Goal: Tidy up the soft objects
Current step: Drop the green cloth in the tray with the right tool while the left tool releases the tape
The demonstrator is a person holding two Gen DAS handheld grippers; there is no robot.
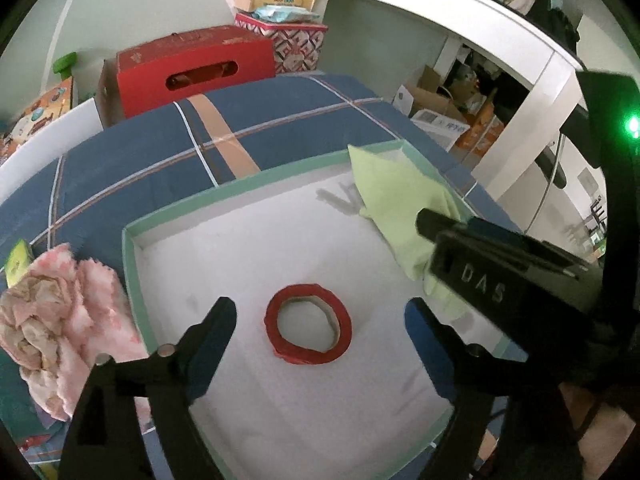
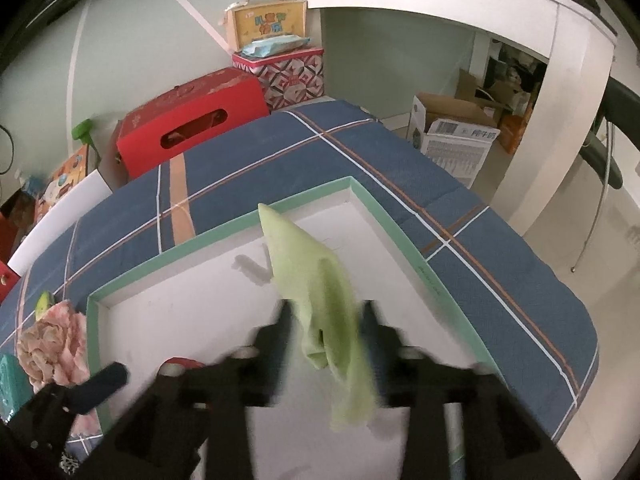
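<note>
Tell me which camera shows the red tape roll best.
The left wrist view: the red tape roll lies whole on the white box floor. The right wrist view shows only a red sliver behind the tool.

The right gripper (image 2: 326, 312) is smeared by blur; the light green cloth's (image 2: 320, 280) lower end is blurred too.

The bed (image 1: 132, 168) has a blue plaid cover. On it lie a green-rimmed box lid (image 1: 176, 206) and, at left, a pink cloth (image 1: 60, 320).
</note>
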